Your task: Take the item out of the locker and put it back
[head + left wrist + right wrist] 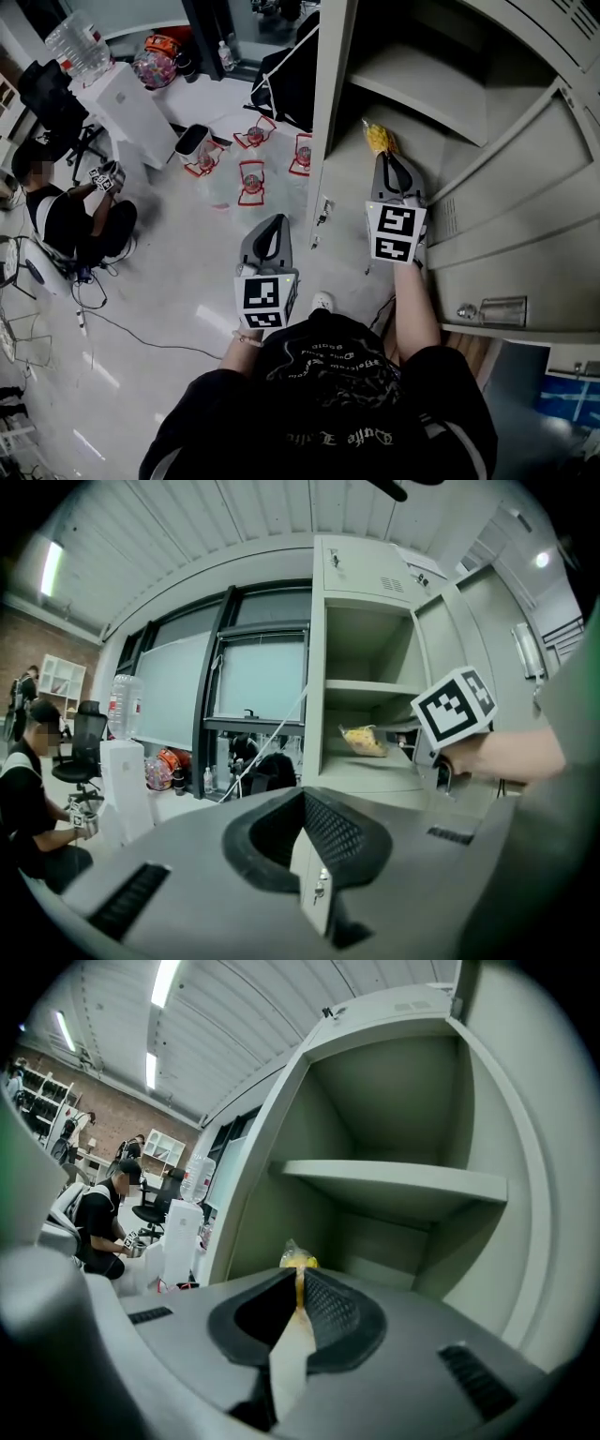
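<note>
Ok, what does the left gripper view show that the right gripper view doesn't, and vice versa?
Only the left gripper view: the right gripper from outside, its marker cube and the hand holding it at the locker, plus the claw of the left gripper. Only the right gripper view: its claw up close, shut on the yellow bag. Both: the bag, the locker's shelf, the seated person, the water dispenser.

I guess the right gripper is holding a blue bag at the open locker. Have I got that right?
Not quite: the bag is yellow, not blue. The right gripper view shows it pinched in the right gripper at the open locker.
</note>
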{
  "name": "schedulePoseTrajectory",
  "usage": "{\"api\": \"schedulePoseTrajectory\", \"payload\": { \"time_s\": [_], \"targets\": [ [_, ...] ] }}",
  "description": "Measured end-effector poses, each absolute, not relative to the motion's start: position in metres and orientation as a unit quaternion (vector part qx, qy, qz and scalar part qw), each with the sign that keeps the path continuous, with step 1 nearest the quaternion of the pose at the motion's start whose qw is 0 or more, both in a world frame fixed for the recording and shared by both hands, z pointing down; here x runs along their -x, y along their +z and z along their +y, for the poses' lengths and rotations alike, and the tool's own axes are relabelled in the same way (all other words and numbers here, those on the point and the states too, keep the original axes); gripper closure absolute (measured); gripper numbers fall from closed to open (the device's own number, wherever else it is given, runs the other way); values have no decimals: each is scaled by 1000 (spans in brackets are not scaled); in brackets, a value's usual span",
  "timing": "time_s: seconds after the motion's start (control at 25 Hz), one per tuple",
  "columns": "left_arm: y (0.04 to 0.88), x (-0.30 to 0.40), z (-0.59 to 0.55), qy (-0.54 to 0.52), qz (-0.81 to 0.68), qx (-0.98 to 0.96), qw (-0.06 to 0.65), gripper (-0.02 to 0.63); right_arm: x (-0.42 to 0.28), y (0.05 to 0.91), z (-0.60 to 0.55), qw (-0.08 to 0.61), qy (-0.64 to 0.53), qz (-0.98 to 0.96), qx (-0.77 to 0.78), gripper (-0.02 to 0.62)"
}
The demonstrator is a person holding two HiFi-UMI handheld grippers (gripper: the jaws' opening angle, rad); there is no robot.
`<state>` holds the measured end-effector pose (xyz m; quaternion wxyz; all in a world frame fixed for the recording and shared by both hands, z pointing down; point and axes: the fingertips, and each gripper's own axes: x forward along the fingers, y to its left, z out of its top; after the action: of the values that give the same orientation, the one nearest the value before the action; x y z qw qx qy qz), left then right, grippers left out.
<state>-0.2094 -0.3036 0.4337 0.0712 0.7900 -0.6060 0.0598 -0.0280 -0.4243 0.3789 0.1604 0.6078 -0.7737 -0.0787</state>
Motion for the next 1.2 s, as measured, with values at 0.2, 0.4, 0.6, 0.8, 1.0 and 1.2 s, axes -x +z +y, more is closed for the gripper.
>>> {"api": "schedulePoseTrajectory", "payload": {
  "time_s": [0.2, 0.4, 0.6, 0.8, 1.0, 1.2],
  "targets": [
    [429, 212, -320, 52, -614, -784, 70, 600, 22, 389, -448, 185, -77, -768, -608, 572],
    [431, 210, -333, 52, -618, -781, 72, 600, 15, 398, -472, 212, -80, -762, -607, 571],
    [434, 216, -342, 53, -629, -772, 76, 600, 14, 410, -488, 237, -70, -761, -599, 571],
    [438, 220, -347, 50, -638, -764, 82, 600, 9, 413, -500, 259, -66, -759, -593, 571],
    [448, 221, -346, 57, -645, -756, 93, 600, 7, 419, -505, 270, -40, -761, -588, 571],
    [452, 223, -344, 55, -651, -751, 92, 600, 6, 430, -507, 283, -16, -765, -578, 566]
  ]
}}
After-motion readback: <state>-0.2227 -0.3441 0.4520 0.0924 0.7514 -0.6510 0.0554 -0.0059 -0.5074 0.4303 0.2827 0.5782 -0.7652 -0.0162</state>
